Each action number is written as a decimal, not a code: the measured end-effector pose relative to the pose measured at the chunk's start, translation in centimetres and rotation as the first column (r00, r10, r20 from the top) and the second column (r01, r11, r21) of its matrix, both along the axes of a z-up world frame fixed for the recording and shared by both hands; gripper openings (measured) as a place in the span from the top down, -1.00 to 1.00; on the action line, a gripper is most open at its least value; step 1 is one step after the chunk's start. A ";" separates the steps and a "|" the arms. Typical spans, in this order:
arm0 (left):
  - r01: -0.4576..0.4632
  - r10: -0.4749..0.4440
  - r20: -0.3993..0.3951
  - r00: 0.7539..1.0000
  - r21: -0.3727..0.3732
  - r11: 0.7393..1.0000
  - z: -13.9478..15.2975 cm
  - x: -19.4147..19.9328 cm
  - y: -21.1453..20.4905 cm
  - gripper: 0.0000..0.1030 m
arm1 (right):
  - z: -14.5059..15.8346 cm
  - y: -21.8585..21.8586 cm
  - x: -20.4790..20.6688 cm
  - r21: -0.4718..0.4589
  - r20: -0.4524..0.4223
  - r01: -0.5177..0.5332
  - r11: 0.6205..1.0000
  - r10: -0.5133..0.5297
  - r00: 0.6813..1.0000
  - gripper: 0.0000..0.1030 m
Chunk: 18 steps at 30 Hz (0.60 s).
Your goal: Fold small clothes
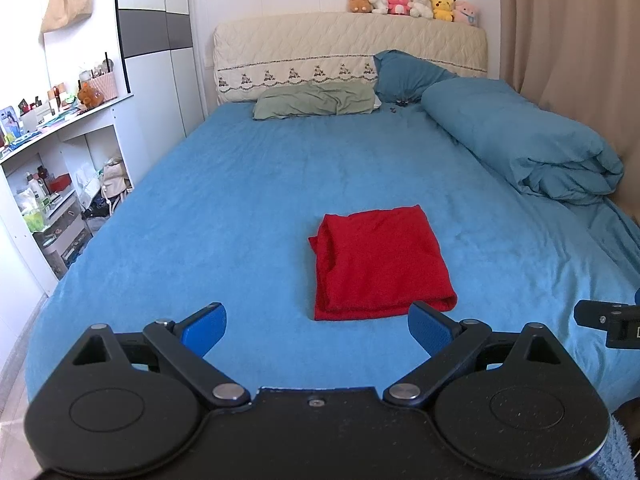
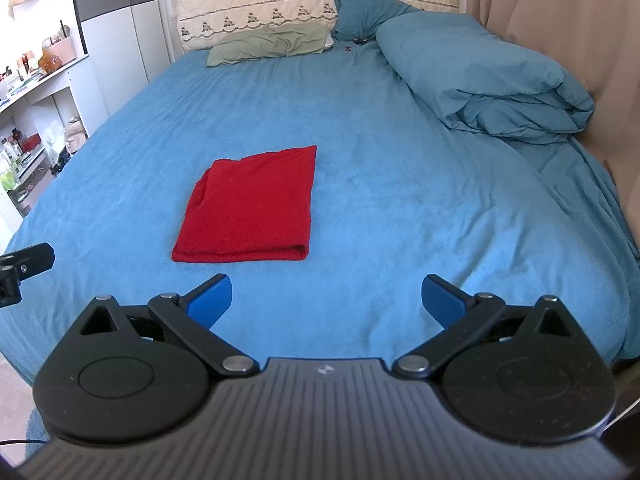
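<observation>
Red garment [image 1: 382, 262] lies folded on the blue bed [image 1: 224, 208], both hand-held grippers, left [image 1: 317, 328] and right [image 2: 327, 296], spread apart and empty just short of it. Check your edges align; press the fold flat.

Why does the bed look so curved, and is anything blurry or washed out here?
Left wrist view: fisheye lens bows the blue bed; red folded cloth sharp. Right wrist view: same bowing, curtain washed pale by daylight.
</observation>
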<state>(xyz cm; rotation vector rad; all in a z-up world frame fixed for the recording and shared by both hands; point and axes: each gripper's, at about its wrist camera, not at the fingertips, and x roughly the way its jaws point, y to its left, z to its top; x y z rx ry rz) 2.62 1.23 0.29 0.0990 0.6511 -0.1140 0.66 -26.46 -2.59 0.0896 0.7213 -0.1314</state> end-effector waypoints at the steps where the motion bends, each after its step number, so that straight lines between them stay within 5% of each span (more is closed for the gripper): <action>1: 0.000 0.000 0.001 1.000 0.003 1.000 0.0 0.0 0.0 -0.93 | 0.0 0.0 0.0 0.000 -0.001 -0.001 1.000 0.001 1.000 -1.00; 18: 0.006 -0.006 0.027 1.000 0.007 1.000 0.4 -0.3 0.2 -0.94 | -0.1 0.4 -0.1 0.004 0.000 0.004 1.000 -0.004 1.000 -1.00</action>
